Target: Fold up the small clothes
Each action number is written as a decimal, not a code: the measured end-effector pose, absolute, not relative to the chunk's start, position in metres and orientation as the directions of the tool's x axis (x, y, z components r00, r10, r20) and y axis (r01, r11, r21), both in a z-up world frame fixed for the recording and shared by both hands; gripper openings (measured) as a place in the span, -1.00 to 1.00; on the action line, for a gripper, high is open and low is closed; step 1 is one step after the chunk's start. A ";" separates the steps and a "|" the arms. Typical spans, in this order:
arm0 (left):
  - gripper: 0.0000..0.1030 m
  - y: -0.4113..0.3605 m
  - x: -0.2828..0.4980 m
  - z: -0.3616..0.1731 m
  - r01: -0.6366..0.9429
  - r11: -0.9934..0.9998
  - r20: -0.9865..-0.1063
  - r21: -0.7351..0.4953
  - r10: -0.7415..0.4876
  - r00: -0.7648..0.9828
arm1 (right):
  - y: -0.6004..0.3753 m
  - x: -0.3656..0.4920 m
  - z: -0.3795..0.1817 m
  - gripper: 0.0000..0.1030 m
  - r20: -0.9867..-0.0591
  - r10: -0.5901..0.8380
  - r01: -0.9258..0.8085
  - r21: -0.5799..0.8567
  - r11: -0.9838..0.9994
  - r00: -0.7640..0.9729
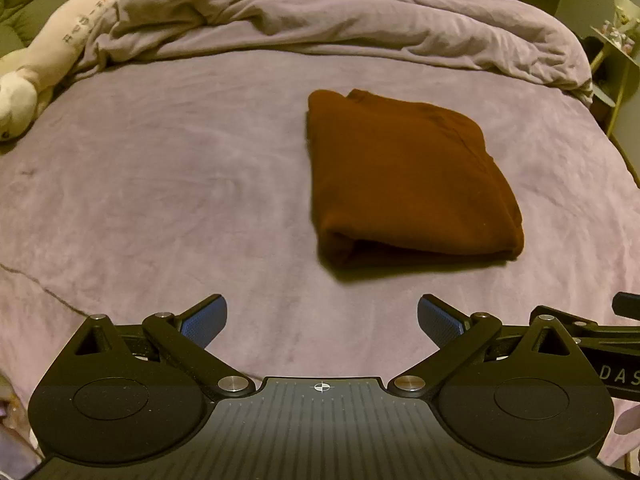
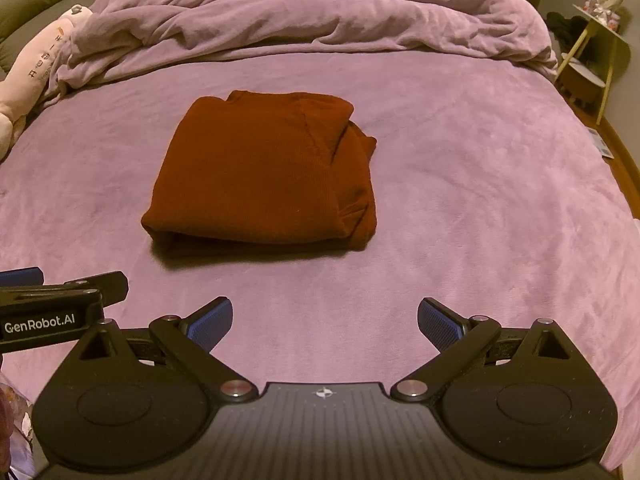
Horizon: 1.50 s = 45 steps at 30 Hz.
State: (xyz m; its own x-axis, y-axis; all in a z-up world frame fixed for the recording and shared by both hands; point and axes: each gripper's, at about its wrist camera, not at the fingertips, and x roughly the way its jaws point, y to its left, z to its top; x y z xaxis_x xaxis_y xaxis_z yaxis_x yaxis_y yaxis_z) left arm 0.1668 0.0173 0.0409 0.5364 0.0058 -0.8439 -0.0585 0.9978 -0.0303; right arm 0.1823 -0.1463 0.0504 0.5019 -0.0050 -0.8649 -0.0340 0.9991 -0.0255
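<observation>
A dark red-brown garment lies folded into a thick rectangle on the purple bed sheet. It also shows in the right wrist view, with a sleeve or flap folded on its right side. My left gripper is open and empty, held back from the garment's near edge and to its left. My right gripper is open and empty, back from the near edge and to its right. The left gripper's side shows at the left of the right wrist view.
A bunched purple duvet lies across the far half of the bed. A long cream plush toy lies along the far left edge. A small side table stands past the bed's right edge.
</observation>
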 end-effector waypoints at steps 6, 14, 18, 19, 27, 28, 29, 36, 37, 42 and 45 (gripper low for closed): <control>1.00 0.017 0.167 0.041 -0.058 0.998 -0.845 -0.029 0.006 0.535 | -0.145 0.181 0.050 0.92 -0.867 -0.003 -0.032 -0.022 0.999 0.499; 1.00 0.017 0.167 0.041 -0.057 0.998 -0.848 -0.039 -0.003 0.531 | -0.147 0.180 0.051 0.92 -0.864 0.004 -0.029 -0.013 0.999 0.503; 1.00 0.018 0.167 0.040 -0.059 0.997 -0.848 -0.040 -0.003 0.530 | -0.149 0.180 0.052 0.92 -0.864 0.005 -0.031 -0.012 0.999 0.503; 1.00 0.018 0.167 0.040 -0.058 0.998 -0.848 -0.040 -0.003 0.530 | -0.149 0.180 0.052 0.92 -0.865 0.006 -0.031 -0.012 0.999 0.502; 1.00 0.019 0.167 0.040 -0.057 0.997 -0.848 -0.041 -0.005 0.530 | -0.147 0.178 0.054 0.92 -0.862 0.006 -0.033 -0.012 0.999 0.506; 1.00 0.019 0.167 0.040 -0.058 0.997 -0.849 -0.042 -0.005 0.528 | -0.147 0.178 0.054 0.92 -0.862 0.005 -0.033 -0.013 0.999 0.507; 1.00 0.018 0.167 0.040 -0.058 0.997 -0.849 -0.041 -0.005 0.528 | -0.147 0.177 0.054 0.92 -0.861 0.005 -0.033 -0.014 0.999 0.508; 1.00 0.017 0.164 0.039 -0.058 0.997 -0.851 -0.043 -0.006 0.526 | -0.146 0.176 0.054 0.92 -0.861 0.006 -0.031 -0.011 0.999 0.509; 1.00 0.017 0.163 0.039 -0.059 0.997 -0.851 -0.043 -0.005 0.526 | -0.147 0.176 0.054 0.92 -0.860 0.007 -0.032 -0.011 0.999 0.509; 1.00 0.018 0.164 0.039 -0.058 0.997 -0.851 -0.044 -0.007 0.524 | -0.147 0.176 0.054 0.92 -0.860 0.011 -0.036 -0.008 0.999 0.510; 1.00 0.017 0.164 0.039 -0.058 0.997 -0.852 -0.044 -0.007 0.524 | -0.147 0.174 0.054 0.92 -0.859 0.012 -0.035 -0.007 0.999 0.513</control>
State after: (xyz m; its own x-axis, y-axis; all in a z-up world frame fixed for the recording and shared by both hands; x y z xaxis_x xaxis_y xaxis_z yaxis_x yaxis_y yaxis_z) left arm 0.1636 0.0171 0.0393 0.5243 -0.0068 -0.8515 -0.0579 0.9974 -0.0437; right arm 0.1745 -0.1472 0.0542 0.5126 0.0123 -0.8586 -0.0355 0.9993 -0.0069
